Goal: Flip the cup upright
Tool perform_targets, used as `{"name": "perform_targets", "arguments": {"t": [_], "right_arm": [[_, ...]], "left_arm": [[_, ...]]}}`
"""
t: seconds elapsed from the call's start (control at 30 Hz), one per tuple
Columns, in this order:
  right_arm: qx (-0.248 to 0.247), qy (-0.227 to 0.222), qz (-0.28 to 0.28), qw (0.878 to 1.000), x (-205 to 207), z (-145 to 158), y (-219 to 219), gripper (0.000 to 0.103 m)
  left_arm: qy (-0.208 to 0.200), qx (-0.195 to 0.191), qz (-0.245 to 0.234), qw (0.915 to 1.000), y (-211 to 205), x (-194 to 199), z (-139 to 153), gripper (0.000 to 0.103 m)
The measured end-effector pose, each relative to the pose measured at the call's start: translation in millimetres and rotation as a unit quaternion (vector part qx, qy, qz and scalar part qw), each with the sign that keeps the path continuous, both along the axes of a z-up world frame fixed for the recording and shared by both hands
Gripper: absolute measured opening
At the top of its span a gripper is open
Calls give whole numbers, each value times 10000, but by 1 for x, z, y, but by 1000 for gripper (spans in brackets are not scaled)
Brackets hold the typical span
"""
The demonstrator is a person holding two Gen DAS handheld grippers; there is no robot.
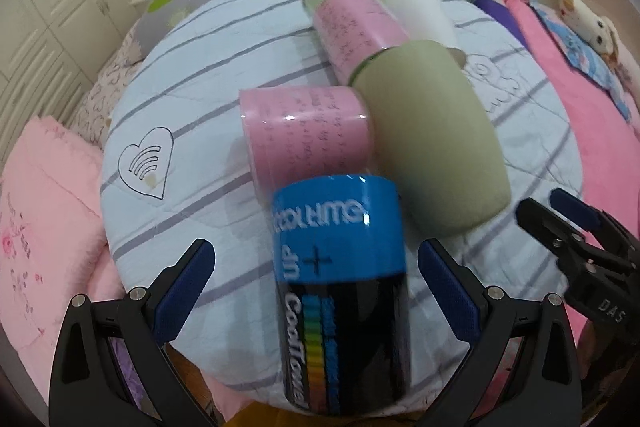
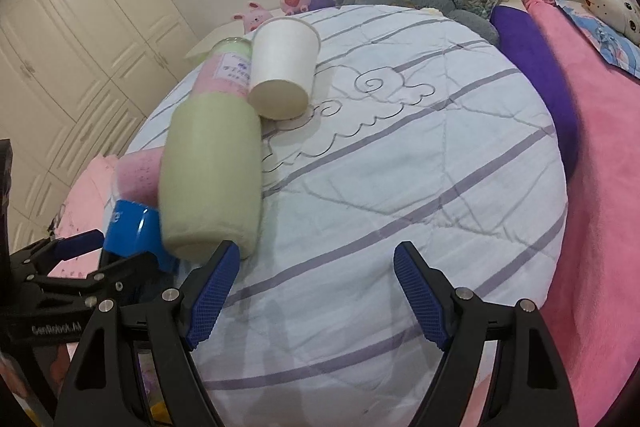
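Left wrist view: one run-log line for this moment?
left claw open, straddling blue-black cup | cup on its side | right claw open, empty

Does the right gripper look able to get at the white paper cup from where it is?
Probably yes. The right gripper is open, and bare quilt lies between it and the white cup, which lies on its side against the pink-and-green bottle to its left.
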State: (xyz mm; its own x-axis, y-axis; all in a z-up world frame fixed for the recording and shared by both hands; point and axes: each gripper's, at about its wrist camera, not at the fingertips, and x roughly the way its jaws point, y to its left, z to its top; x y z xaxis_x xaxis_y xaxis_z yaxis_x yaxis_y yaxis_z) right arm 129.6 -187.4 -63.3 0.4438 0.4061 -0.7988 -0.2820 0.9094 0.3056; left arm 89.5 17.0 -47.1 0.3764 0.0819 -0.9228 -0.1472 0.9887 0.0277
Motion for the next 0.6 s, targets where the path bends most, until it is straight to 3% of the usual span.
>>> {"name": "perform_targets", "arguments": {"t": [0.2,0.23,0.33,0.47,0.6], "right_arm": [[64,101,5,9999,10,-6,-3,81],[32,99,3,9999,13,-7,-2,81],[16,126,29,9999,16,-9,1,81],[22,113,44,9999,17,-9,1,81],[52,127,10,9999,16,-9,0,81]], "left_arm": [[257,-326,253,9988,12,11,-14,101],[287,-384,259,9985,13,12,-16,97],[385,-698,161,9967,12,14,-20,71],[318,-408,27,9987,1,14,-17,70],[161,-409,-137,9989,-4,12,-7,70]]}}
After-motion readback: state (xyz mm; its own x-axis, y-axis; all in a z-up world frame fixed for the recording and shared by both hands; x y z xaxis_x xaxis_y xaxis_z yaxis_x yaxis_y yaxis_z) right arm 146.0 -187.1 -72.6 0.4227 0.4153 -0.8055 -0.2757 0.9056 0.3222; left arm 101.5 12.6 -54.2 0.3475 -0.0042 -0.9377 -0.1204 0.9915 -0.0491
